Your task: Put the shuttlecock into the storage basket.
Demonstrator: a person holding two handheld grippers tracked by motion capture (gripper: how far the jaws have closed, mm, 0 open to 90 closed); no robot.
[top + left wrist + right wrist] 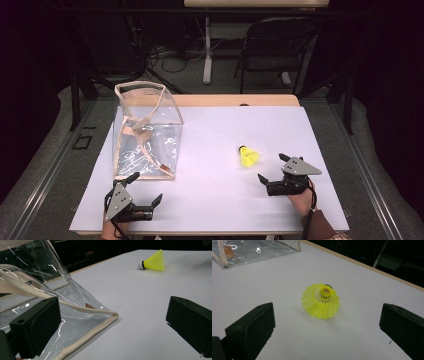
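Note:
A yellow shuttlecock [248,156] lies on its side on the white table top [210,150], right of centre. My right gripper [272,167] is open just short of it, jaws pointing at its skirt [321,301]. A clear plastic bag with cream trim [146,132] stands at the left, its handle hanging inside. Near the front left edge, my left gripper [146,188] is open, its left jaw beside the bag's near corner [113,315]. Farther off in the left gripper view lies the shuttlecock [153,262].
A folding chair [277,45] and a table leg [207,50] stand beyond the far edge, among cables on the floor. The table's wooden far edge [235,100] runs behind the bag. Dark floor surrounds the table.

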